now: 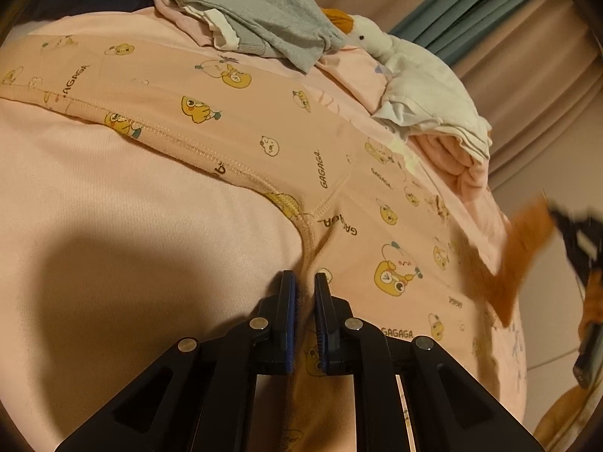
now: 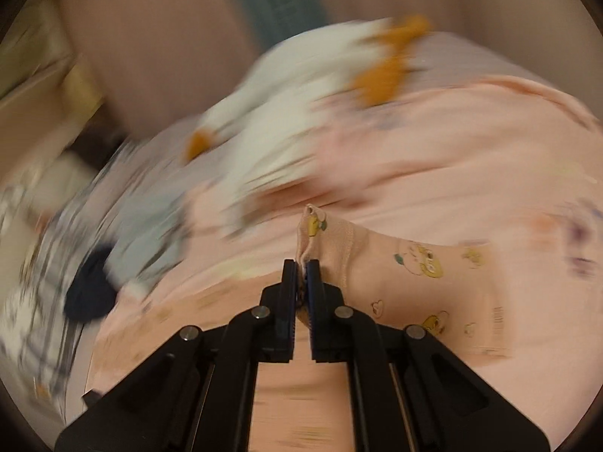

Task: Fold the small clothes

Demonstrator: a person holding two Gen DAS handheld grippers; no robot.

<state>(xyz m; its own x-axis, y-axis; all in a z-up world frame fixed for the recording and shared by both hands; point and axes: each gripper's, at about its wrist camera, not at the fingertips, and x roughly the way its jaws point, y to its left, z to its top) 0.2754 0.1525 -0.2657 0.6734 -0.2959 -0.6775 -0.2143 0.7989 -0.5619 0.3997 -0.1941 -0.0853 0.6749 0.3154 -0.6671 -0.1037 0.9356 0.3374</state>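
Note:
A small pink garment point(image 1: 241, 120) printed with yellow cartoon animals and "GAGAGA" lies spread on a pale pink bed cover point(image 1: 124, 203). My left gripper point(image 1: 304, 277) is shut on a seamed fold of this garment near its middle. In the right wrist view, my right gripper point(image 2: 300, 263) is shut on a hemmed corner of the same printed garment point(image 2: 410, 282) and holds it up off the cover. The right wrist view is motion-blurred.
A pile of grey and pink clothes point(image 1: 256, 11) lies at the back. A white plush goose point(image 1: 410, 75) with an orange beak lies on folded pink fabric at the right, blurred in the right wrist view point(image 2: 301, 113). Curtains point(image 1: 490, 0) hang behind.

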